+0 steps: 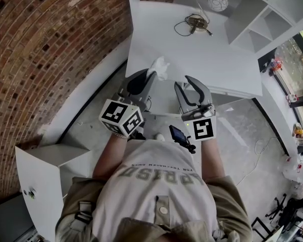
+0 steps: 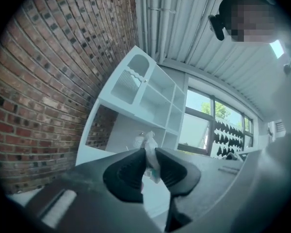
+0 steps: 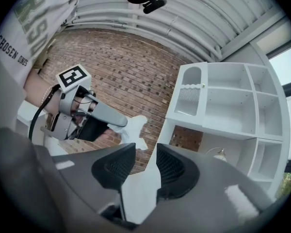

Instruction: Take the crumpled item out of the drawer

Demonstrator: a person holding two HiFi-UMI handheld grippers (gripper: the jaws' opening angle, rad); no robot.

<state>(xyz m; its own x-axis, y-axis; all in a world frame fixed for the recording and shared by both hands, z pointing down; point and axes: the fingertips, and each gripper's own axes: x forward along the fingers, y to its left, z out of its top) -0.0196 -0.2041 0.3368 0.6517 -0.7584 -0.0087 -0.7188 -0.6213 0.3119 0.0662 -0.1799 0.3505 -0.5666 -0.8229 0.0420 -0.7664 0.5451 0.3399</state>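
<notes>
The crumpled item (image 1: 159, 67) is a white wad of paper or tissue. My left gripper (image 1: 151, 75) is shut on it and holds it up in front of the white desk (image 1: 202, 54). In the left gripper view the wad (image 2: 149, 147) sticks up from between the two dark pads (image 2: 128, 171), which pinch it. My right gripper (image 1: 185, 82) is beside it on the right, jaws apart and empty. The right gripper view shows the left gripper (image 3: 117, 125) with the wad (image 3: 134, 128) at its tip, ahead of the right gripper's own open pads (image 3: 172, 169). The drawer is hidden behind the grippers.
A table lamp (image 1: 216, 1) with its cord (image 1: 193, 22) lies on the desk's far end. A white shelf unit (image 1: 265, 14) stands at the right, a brick wall (image 1: 45, 49) at the left. A low white cabinet (image 1: 45, 170) stands near my left side.
</notes>
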